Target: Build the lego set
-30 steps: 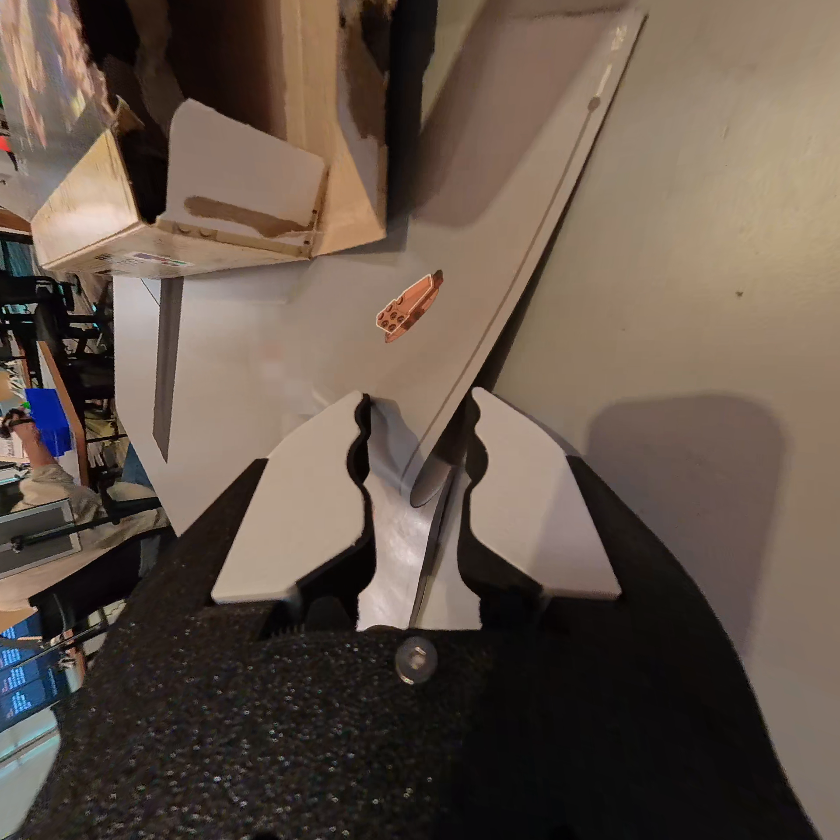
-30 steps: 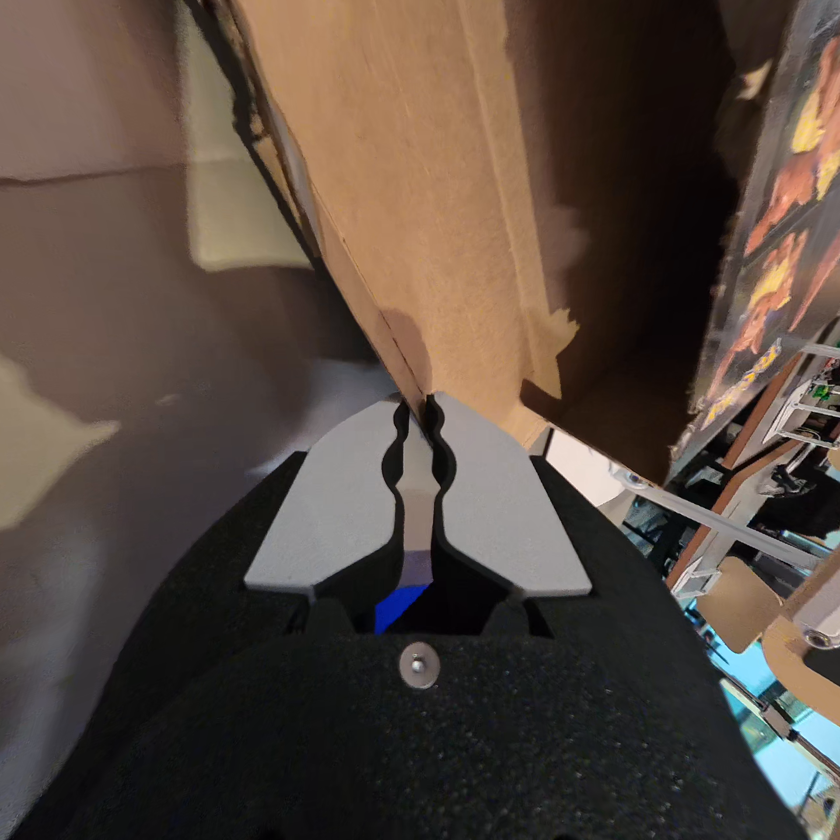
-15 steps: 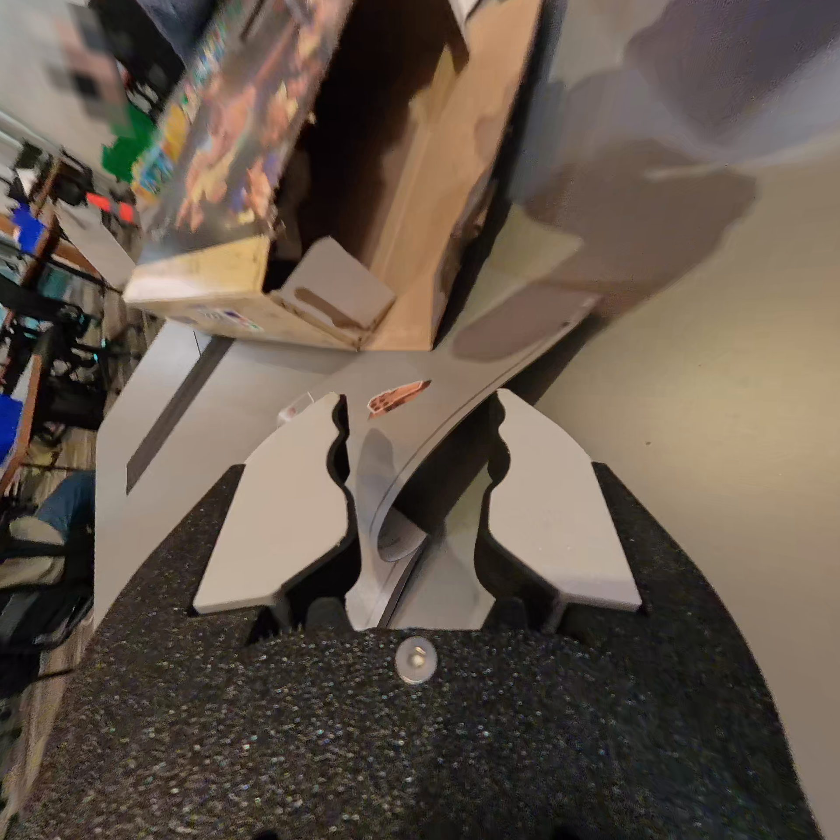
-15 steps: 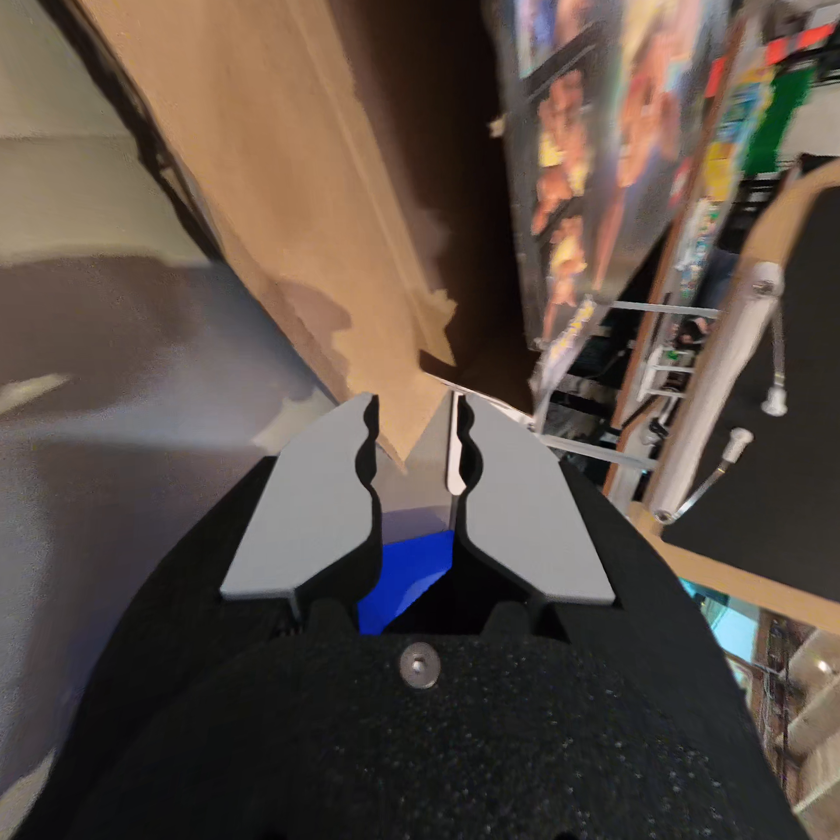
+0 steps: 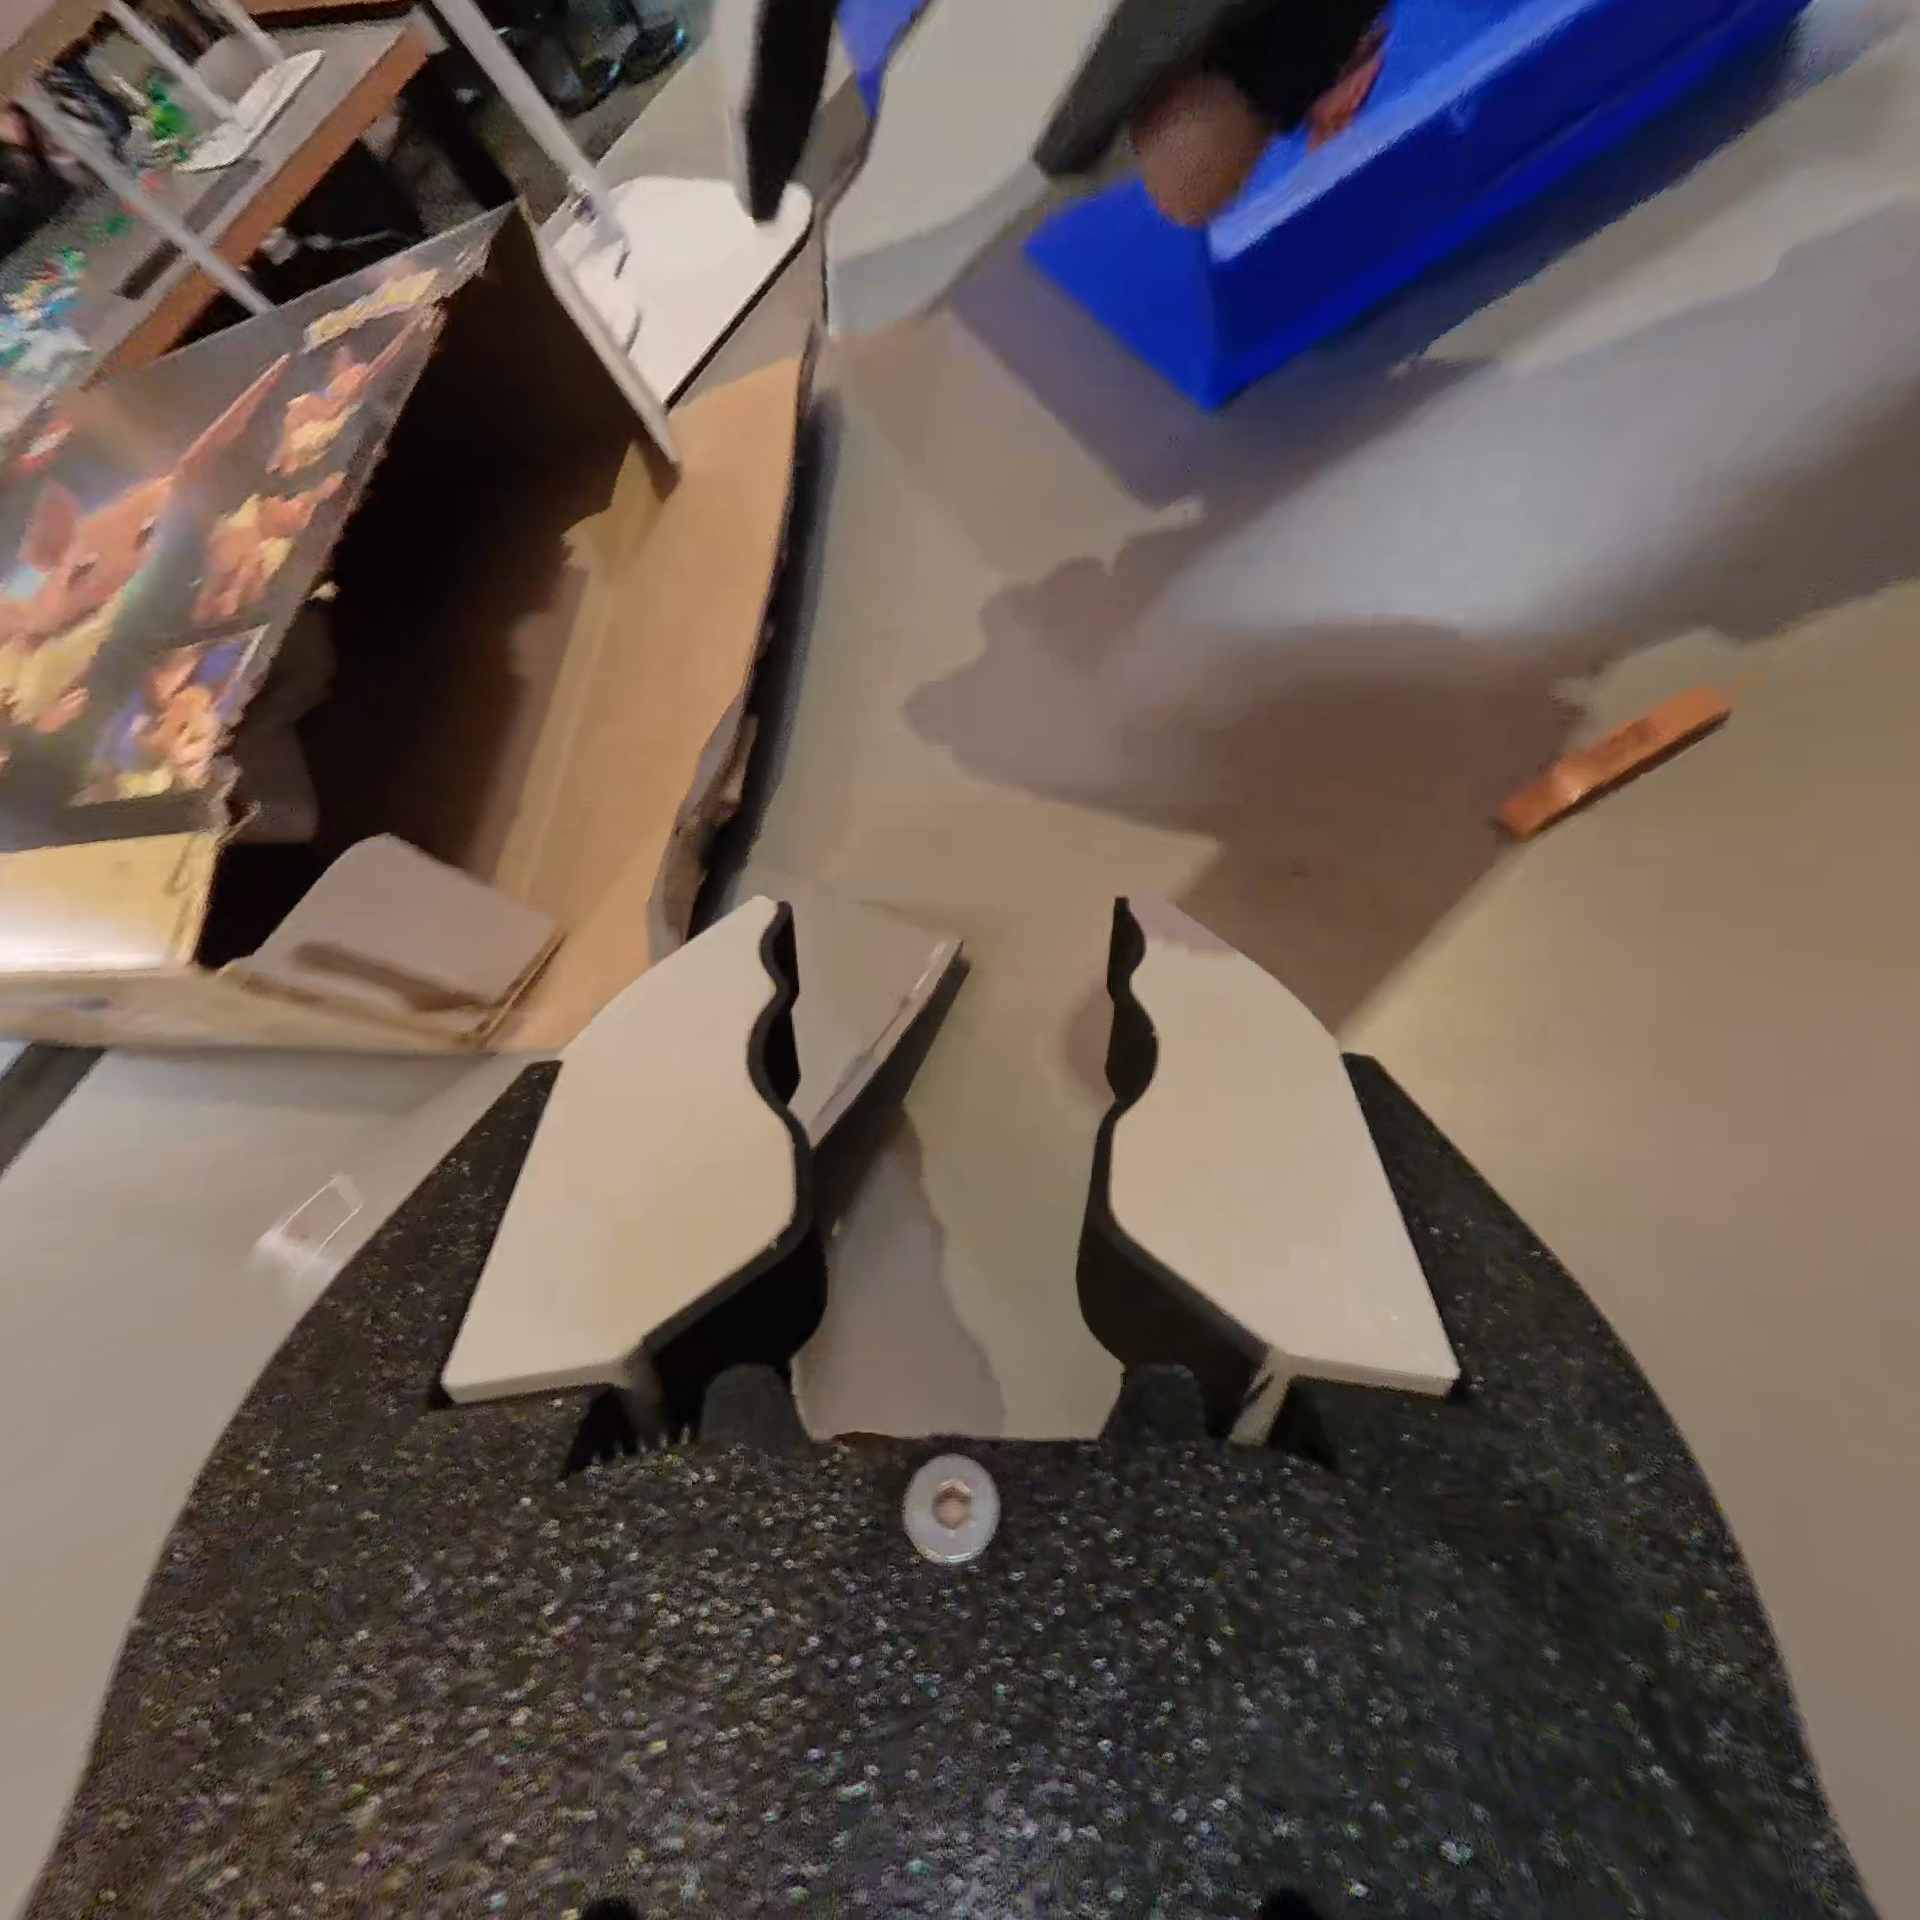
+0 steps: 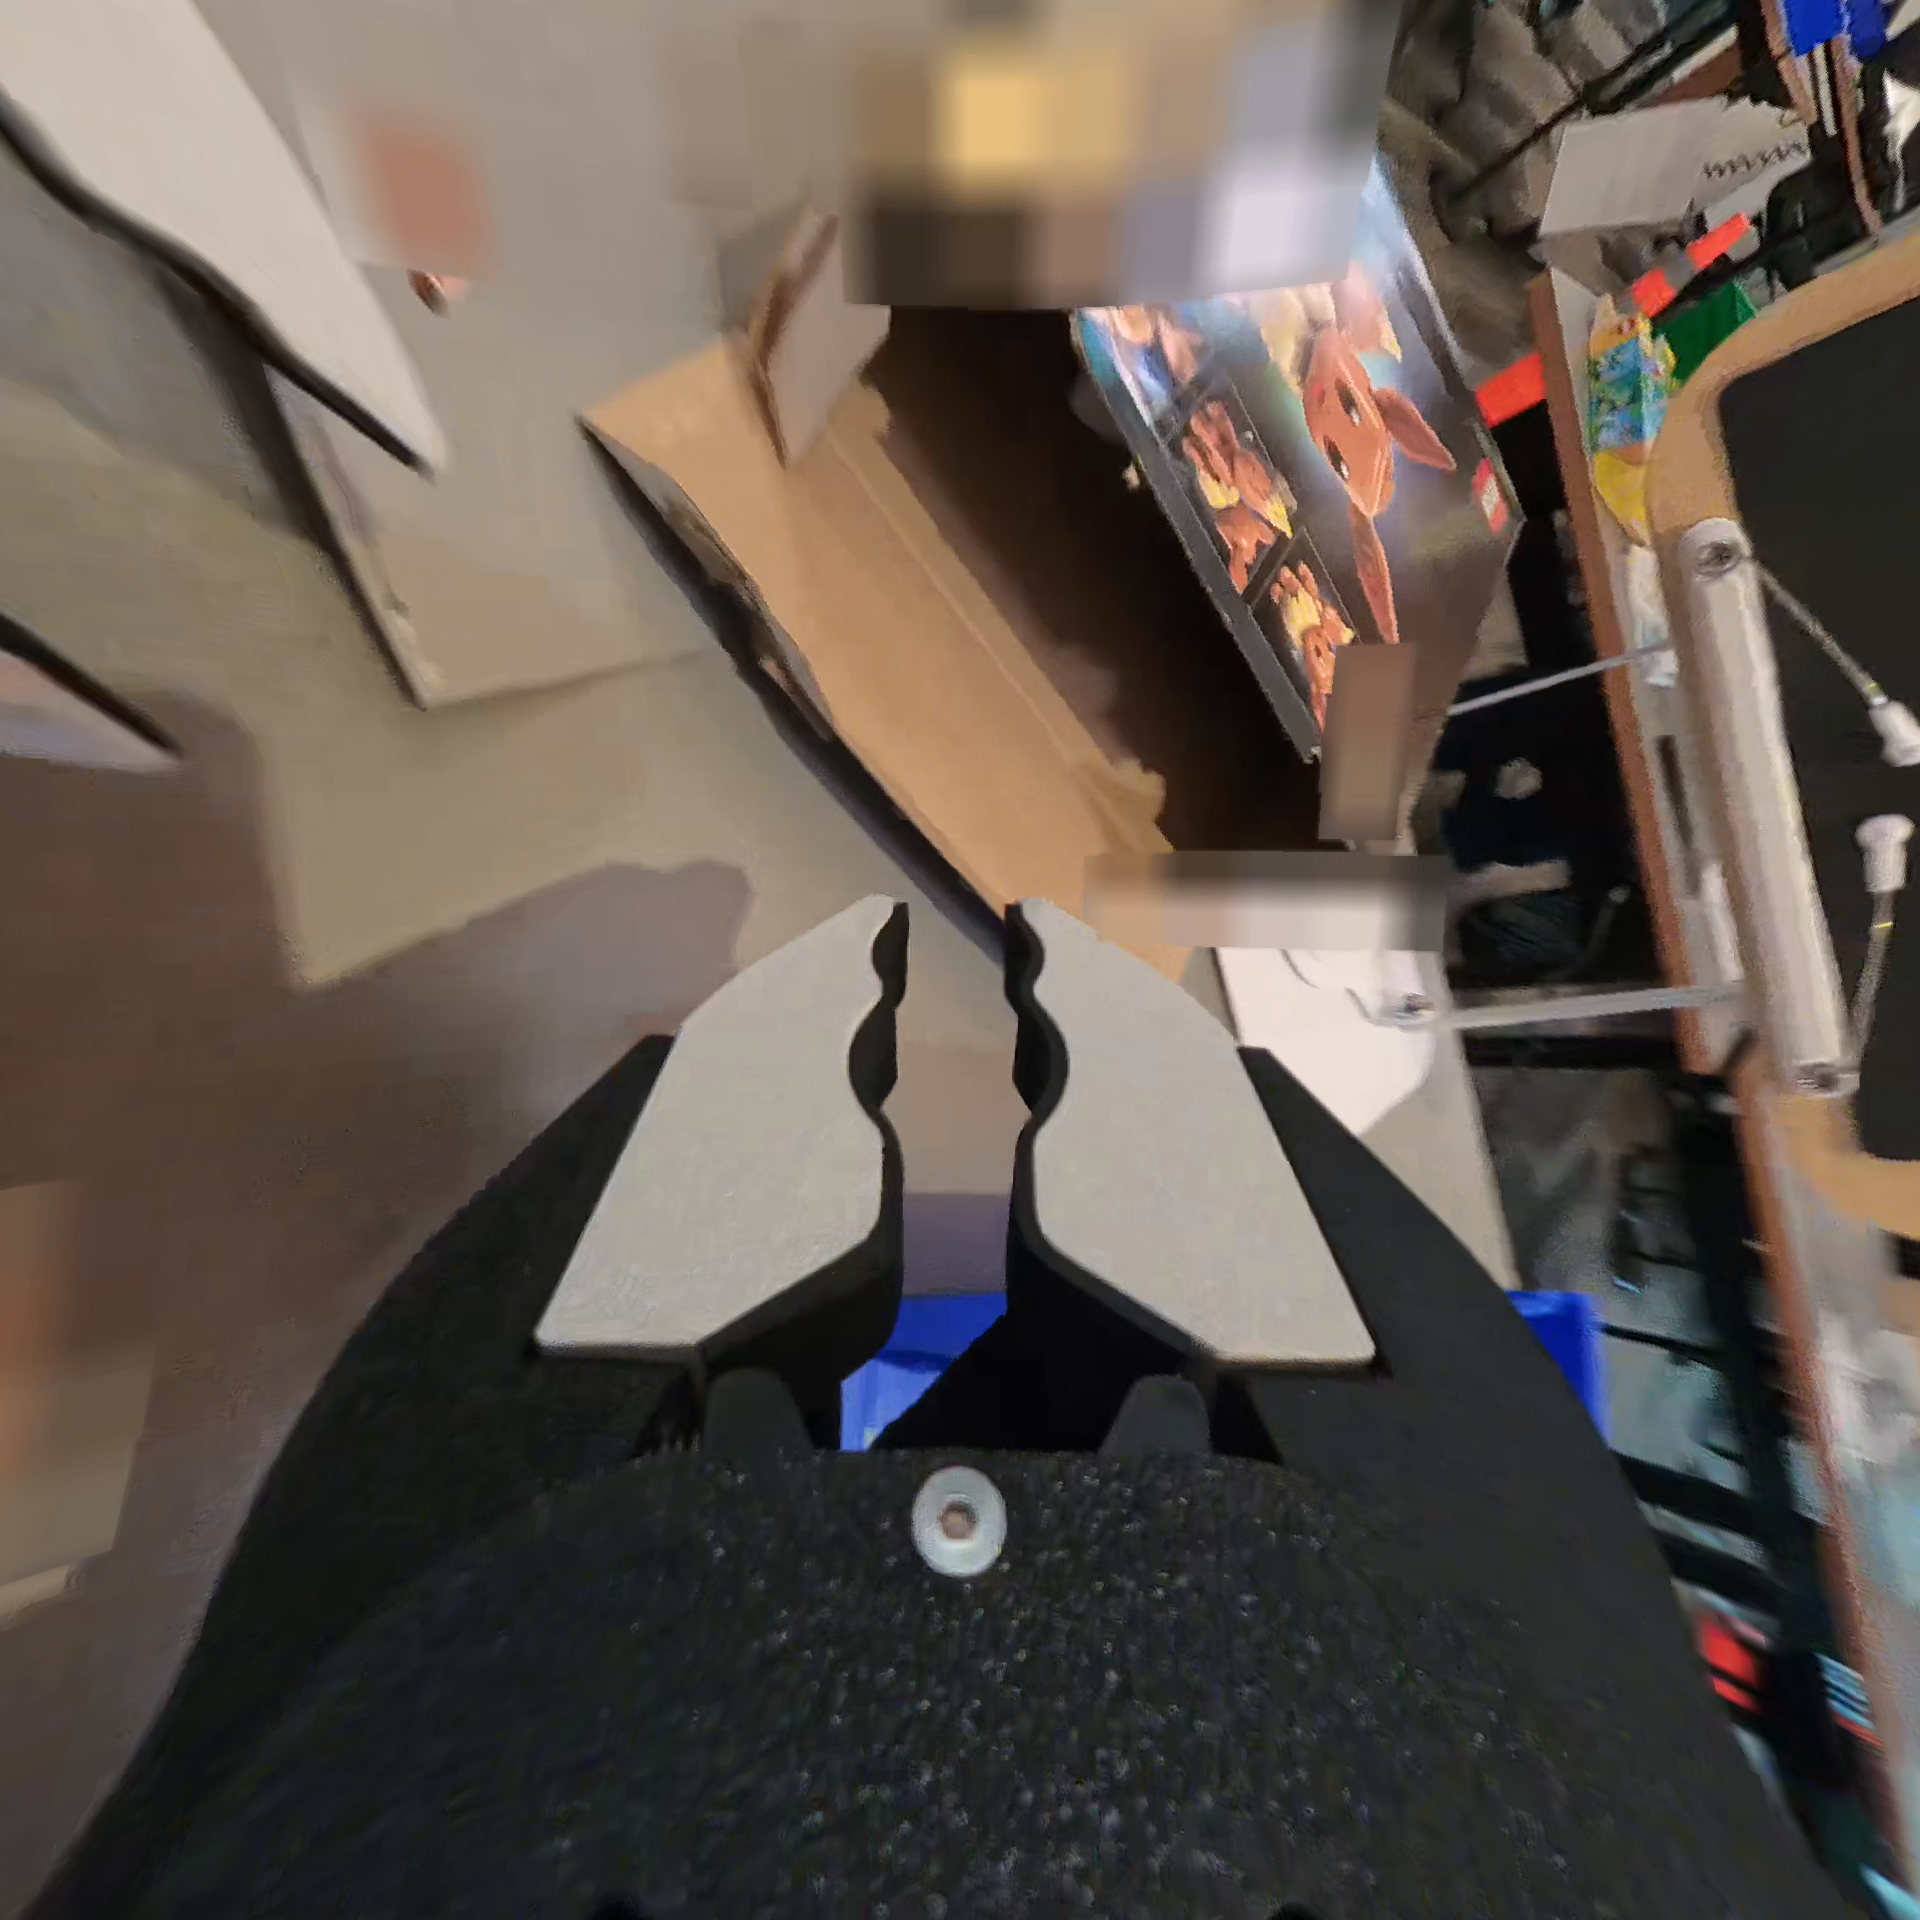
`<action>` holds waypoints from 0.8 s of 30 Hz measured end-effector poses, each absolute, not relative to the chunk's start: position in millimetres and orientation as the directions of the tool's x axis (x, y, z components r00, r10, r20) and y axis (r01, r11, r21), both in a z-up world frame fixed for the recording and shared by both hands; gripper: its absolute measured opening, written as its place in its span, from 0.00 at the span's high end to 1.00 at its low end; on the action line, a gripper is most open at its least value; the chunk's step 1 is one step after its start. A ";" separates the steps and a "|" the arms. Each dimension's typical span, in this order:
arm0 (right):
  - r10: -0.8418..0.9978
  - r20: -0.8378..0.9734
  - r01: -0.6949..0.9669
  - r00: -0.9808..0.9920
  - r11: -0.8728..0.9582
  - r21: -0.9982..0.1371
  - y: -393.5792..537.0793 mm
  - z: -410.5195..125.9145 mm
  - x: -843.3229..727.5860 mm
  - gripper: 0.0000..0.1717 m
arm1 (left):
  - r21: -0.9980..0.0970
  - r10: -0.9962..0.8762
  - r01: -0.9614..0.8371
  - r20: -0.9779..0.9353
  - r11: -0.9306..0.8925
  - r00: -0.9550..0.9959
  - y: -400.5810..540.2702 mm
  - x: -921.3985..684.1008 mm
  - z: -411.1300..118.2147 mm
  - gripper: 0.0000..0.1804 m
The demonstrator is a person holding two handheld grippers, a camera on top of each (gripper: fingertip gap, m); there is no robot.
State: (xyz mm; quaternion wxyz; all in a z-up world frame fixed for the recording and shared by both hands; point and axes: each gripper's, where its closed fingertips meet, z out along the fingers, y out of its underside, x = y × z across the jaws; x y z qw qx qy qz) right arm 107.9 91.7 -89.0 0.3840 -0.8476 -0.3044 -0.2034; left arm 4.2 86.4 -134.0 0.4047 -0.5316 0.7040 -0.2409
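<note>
My left gripper (image 5: pixel 951 914) is open wide above the grey table (image 5: pixel 1558 1143). The corner of a thin grey board (image 5: pixel 868 997) lies between its fingers, close to the left pad (image 5: pixel 774 1039) and well apart from the right one. An open cardboard box (image 5: pixel 623 644) with a printed picture lid (image 5: pixel 156 582) lies just to its left. A small orange-brown brick (image 5: pixel 1616 758) lies on the table to the right. My right gripper (image 6: pixel 956 914) is open by a narrow gap with nothing between the pads, just short of the box's brown flap (image 6: pixel 935 644).
A blue bin (image 5: pixel 1403 208) stands at the far right of the table. In the right wrist view a grey board (image 6: pixel 343 343) is at the upper left, and a wooden frame with metal rods (image 6: pixel 1714 779) stands to the right. Patches of the view are blurred. One gripper's finger ends stand about 12 cm off the other's. My right tips are about 15 cm from the small orange-brown brick (image 5: pixel 1616 758), my left tips only 11 cm.
The right gripper was shut on the box's cardboard flap, let it go and drew back, then narrowed on nothing. The left jaws widened around the grey board's edge, and the view swung over the table.
</note>
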 end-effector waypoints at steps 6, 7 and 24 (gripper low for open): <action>0.409 0.314 0.506 0.857 -0.551 -0.664 38.1 -118.9 88.8 0.91 | -0.835 -0.975 -0.504 -0.199 0.221 -0.099 92.4 67.0 -125.1 0.69; 0.417 0.271 0.481 0.867 -0.565 -0.670 25.6 -125.8 85.3 0.90 | -0.855 -0.980 -0.479 -0.184 0.199 -0.079 93.2 75.8 -125.2 0.69; 0.514 0.068 0.424 0.855 -0.619 -0.661 -37.5 -189.9 24.9 0.95 | -0.900 -0.951 -0.325 -0.308 0.291 0.002 66.2 84.2 -132.4 0.72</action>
